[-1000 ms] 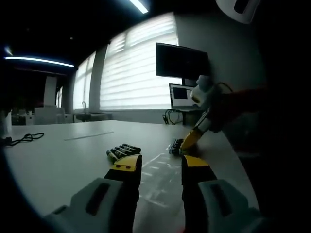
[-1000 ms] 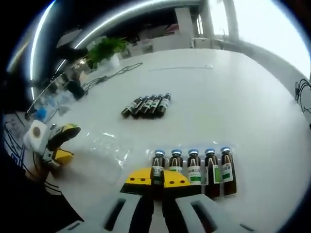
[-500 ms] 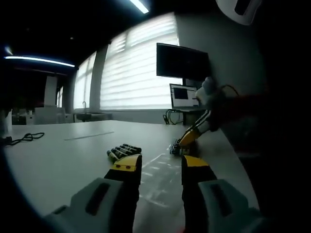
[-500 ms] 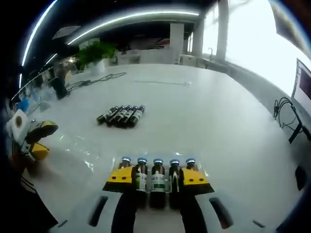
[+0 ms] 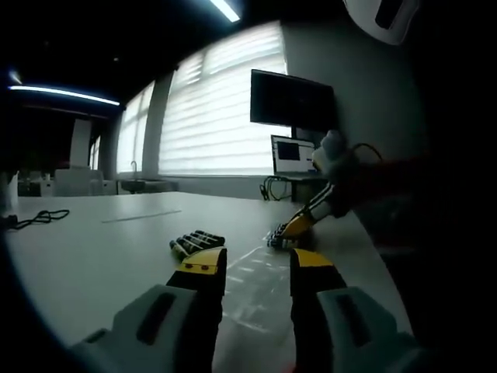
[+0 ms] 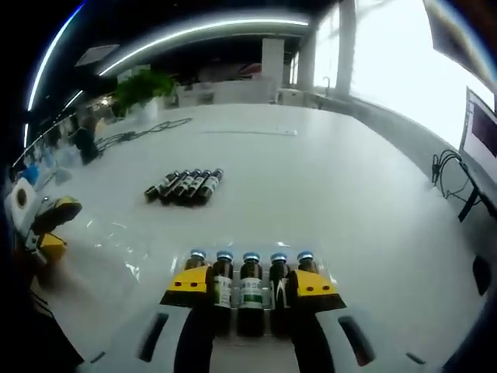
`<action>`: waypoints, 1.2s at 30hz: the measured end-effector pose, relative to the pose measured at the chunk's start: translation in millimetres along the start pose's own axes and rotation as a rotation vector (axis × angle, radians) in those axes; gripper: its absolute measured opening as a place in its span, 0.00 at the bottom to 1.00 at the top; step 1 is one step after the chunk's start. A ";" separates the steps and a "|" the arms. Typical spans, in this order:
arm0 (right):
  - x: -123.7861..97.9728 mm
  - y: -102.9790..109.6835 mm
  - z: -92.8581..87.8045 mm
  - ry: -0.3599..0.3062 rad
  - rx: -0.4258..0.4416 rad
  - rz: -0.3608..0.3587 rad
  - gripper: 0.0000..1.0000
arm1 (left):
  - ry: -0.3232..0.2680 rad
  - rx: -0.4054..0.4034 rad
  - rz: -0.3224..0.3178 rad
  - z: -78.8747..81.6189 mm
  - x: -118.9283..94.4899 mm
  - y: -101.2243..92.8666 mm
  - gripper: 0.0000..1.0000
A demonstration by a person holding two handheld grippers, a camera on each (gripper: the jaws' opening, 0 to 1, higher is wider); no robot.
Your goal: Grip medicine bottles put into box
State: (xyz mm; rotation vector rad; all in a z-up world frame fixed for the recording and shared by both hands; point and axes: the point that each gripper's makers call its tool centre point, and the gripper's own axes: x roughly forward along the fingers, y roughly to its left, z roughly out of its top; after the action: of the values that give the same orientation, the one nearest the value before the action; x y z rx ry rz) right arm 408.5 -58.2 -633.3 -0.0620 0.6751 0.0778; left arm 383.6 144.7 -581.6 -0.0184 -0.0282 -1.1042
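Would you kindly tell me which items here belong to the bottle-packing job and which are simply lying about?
Part of the job:
- row of five bottles, between the right tongs
- second group of bottles, lying farther off on the table
- clear plastic sheet on the table
- left tongs, open

Lying about:
- black cable
- potted plant
- monitor
- laptop

I am working at a broad white surface [image 6: 326, 179] in a dim office. In the left gripper view, tall windows with bright white slatted blinds [image 5: 217, 116] line the far wall, and to their right a dark flat monitor [image 5: 292, 99] hangs above a smaller lit screen [image 5: 292, 153]. Long ceiling light strips [image 6: 210, 31] glow overhead. In the right gripper view, a green leafy plant [image 6: 140, 84] stands at the far left, near a black cable [image 6: 144, 132] lying on the surface.
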 end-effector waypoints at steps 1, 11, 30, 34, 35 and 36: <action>1.7 -2.1 1.2 -0.005 0.004 -0.005 0.35 | 0.001 0.000 0.000 -0.1 0.2 0.0 0.25; 6.2 -13.0 8.7 -0.040 0.059 -0.031 0.34 | 0.004 -0.002 0.000 -1.0 0.7 0.4 0.25; -19.7 114.0 66.9 -0.204 -0.221 0.528 0.35 | -0.005 0.007 0.088 4.0 -17.7 17.0 0.25; -25.2 149.5 61.7 -0.175 -0.468 0.690 0.42 | 0.006 0.008 0.131 2.4 -31.7 29.1 0.25; -26.6 158.7 60.2 -0.178 -0.527 0.732 0.42 | 0.005 0.005 0.138 2.4 -32.6 30.9 0.25; -27.5 166.3 56.4 -0.162 -0.563 0.768 0.43 | -0.001 -0.007 0.147 3.3 -33.5 33.2 0.25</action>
State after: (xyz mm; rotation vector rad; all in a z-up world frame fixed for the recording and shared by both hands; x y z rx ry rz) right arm 406.9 110.5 -577.4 -0.3313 0.4667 1.0025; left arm 398.2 189.6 -579.4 -0.0271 -0.0230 -0.9571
